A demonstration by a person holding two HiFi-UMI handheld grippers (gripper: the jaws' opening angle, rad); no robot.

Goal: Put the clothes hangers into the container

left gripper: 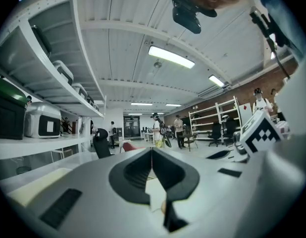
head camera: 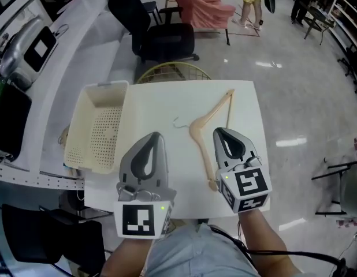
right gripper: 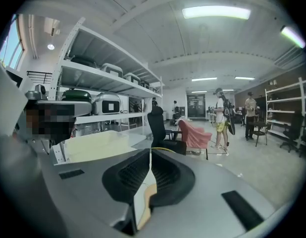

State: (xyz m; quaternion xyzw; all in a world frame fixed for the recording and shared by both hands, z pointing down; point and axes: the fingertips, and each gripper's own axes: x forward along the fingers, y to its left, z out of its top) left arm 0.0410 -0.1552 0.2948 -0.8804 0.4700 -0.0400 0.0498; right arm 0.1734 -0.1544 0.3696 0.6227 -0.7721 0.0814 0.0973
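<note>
Since the jaws of the right hand-held gripper (head camera: pixel 216 131) are pressed together with nothing between them, they need to part before any pick can start. The left hand-held gripper (head camera: pixel 156 135) is closed and empty too, its tips meeting in a thin line in its own view. Both hover low over the near half of the white counter (head camera: pixel 167 100) and point away from the person.

The wooden hanger (head camera: pixel 196 128) lies flat on the counter between the two tips. It is just beside the right one and a little apart from the left. Its near arm runs back toward the person along the right gripper's inner side. Its far arm slants away to the right, and the wire hook (head camera: pixel 178 123) curls leftward.

The right gripper looks the better placed to take it. A sound grip would probably open wide, come down across the near arm close to the neck, and close squarely on the wood rather than on the thin hook. Held near the neck, the hanger should swing less.

The cream container (head camera: pixel 106 85) sits at the counter's left edge, well apart from the hanger, and appears to have no hanger in it. The carry therefore crosses in front of the left gripper, which would do well to keep clear or steady the container's wall. The hanger looks long for that narrow opening, so lining it up with the long side should ease the drop.
</note>
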